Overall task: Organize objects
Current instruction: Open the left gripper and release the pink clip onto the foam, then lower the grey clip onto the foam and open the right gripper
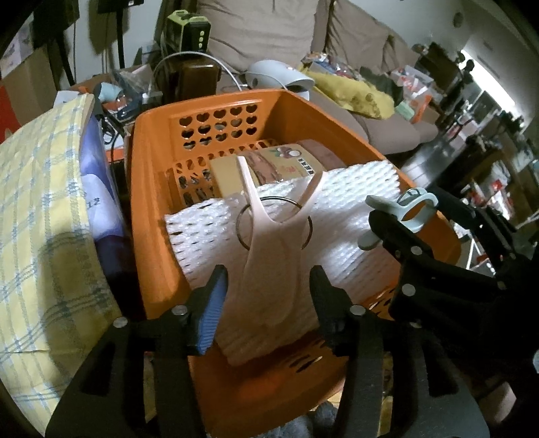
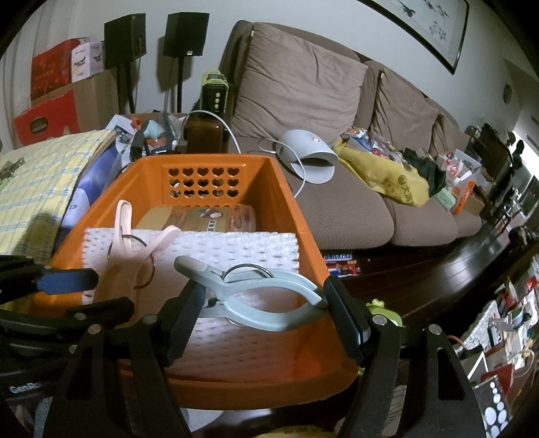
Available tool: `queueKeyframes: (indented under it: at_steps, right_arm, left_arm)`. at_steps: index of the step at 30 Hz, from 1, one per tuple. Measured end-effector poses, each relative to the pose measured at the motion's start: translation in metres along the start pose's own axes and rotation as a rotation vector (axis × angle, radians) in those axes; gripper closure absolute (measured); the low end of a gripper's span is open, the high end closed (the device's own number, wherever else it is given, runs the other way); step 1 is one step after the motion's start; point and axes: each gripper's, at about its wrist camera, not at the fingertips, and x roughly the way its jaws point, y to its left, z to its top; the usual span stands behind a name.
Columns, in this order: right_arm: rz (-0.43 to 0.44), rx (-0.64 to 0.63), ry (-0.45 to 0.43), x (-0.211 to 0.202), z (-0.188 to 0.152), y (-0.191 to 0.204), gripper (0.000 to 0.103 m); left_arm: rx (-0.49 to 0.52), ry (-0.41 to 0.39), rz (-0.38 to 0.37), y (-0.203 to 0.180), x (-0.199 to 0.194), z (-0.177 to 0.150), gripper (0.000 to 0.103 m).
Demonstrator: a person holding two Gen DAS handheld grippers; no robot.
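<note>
Two clips over the orange basket (image 1: 148, 188): pink clip (image 1: 269, 276) loose between the parted left hand-held gripper (image 1: 269, 296), grey clip (image 2: 266, 300) clamped by the right hand-held gripper (image 2: 266, 313).

A lived-in home, its sitting room. A long brown sofa (image 2: 337, 141) with loose back cushions runs along the wall, a framed picture (image 2: 424, 23) hanging above it. Two black speakers (image 2: 185, 33) on stands fill the corner beside stacked cardboard boxes (image 2: 57, 101). Snack packets and a yellow cloth bag (image 2: 387, 175) litter the sofa seat, and the floor (image 2: 438, 276) is dark polished wood.
</note>
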Motion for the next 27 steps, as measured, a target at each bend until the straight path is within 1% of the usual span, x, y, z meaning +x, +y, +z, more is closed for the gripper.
queueKeyframes:
  at_steps: [1,4,8,13,19,27]
  right_arm:
    - [-0.002,-0.001,0.001,0.000,0.000,0.000,0.029]
    - [-0.003,0.000,0.002,0.000,0.000,-0.001,0.029]
    - [0.004,0.010,-0.003,-0.001,0.001,-0.002,0.029]
    - [0.039,0.017,-0.008,-0.004,0.002,0.001,0.029]
    - [0.039,-0.015,-0.014,-0.005,0.004,0.012,0.029]
    - [0.033,-0.005,-0.017,-0.005,0.005,0.013,0.029]
  left_arm:
    - [-0.003,-0.003,0.001,0.001,-0.002,0.000,0.051]
    - [-0.024,-0.015,-0.004,0.006,-0.009,0.001,0.050]
    - [-0.030,-0.031,0.025,0.012,-0.015,0.006,0.050]
    - [-0.038,-0.048,0.029,0.016,-0.024,0.008,0.050]
    - [-0.040,-0.061,0.040,0.020,-0.032,0.010,0.050]
    - [-0.056,-0.089,0.059,0.024,-0.041,0.016,0.050]
